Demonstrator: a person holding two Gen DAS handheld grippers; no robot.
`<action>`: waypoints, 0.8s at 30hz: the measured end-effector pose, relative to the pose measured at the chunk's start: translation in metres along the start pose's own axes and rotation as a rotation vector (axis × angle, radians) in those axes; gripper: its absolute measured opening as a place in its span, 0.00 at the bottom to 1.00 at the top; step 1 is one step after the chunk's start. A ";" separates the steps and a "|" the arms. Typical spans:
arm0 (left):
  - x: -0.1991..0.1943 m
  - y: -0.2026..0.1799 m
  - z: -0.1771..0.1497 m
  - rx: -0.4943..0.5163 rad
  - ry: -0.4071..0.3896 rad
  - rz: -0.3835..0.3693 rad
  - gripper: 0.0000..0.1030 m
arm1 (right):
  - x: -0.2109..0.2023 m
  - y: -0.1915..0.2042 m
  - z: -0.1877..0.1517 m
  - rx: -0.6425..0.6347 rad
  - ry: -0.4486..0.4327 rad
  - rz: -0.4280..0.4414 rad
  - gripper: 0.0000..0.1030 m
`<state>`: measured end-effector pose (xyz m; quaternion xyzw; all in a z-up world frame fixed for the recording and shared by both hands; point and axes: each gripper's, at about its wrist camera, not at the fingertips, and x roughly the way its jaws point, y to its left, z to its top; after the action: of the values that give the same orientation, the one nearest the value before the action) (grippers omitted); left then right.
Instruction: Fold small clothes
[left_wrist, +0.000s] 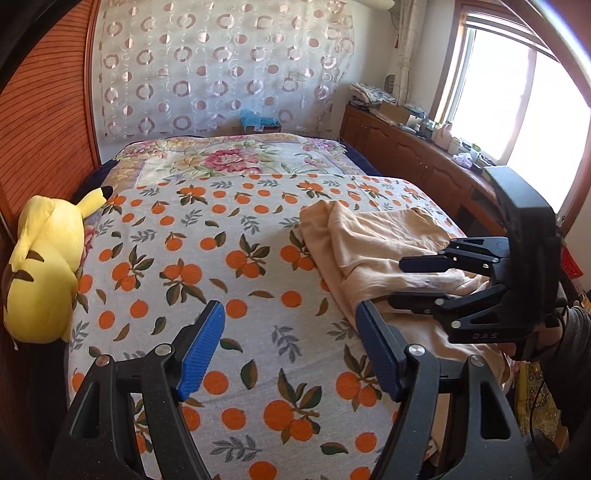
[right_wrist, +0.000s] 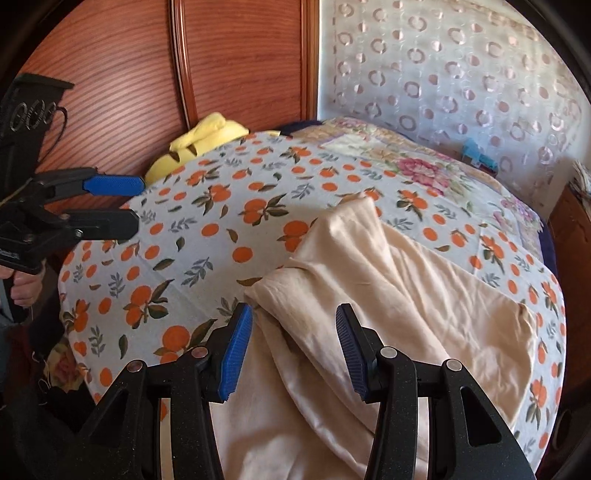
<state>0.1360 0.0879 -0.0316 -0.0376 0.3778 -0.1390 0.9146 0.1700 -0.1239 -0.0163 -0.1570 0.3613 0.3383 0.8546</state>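
**Both grippers open above the bed, cream garment lying loose ahead of the right one**

The left gripper hung over the orange-print bedspread with its blue-padded fingers spread wide and nothing between them. Below and ahead of it lay only patterned cloth. Off to its right sat the cream garment, rumpled and partly folded over itself, near the right-hand edge of the bed. The right gripper showed in the left wrist view from the side — its dark fingers parted, poised just over the near part of the garment; whether they touched the fabric could not be told.

From the right wrist camera, the right gripper was likewise released, its jaws standing apart with the cream garment spread directly beneath and beyond them. A raised fold of the fabric ran away from the fingertips toward the far side of the bed, and the lower part of the cloth draped down toward the camera. The left gripper appeared far to the left of this one, open, above the bedspread and well apart from the garment.

Further left of both tools, a yellow Pikachu plush rested against the ribbed wooden wardrobe door. Beyond the fingertips lay a floral blanket and a sheer circle-patterned curtain; a bright window stood to the right.
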 end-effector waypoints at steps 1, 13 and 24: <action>0.000 0.002 -0.001 -0.004 0.001 0.000 0.72 | 0.007 0.005 0.003 -0.007 0.014 -0.003 0.48; 0.009 0.006 -0.011 -0.018 0.018 -0.011 0.72 | 0.043 0.010 0.011 -0.096 0.083 -0.048 0.10; 0.019 -0.017 -0.008 0.016 0.031 -0.041 0.72 | -0.037 -0.066 0.019 0.098 -0.098 -0.058 0.08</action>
<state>0.1392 0.0665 -0.0476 -0.0358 0.3900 -0.1612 0.9059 0.2065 -0.1789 0.0247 -0.1085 0.3305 0.3026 0.8874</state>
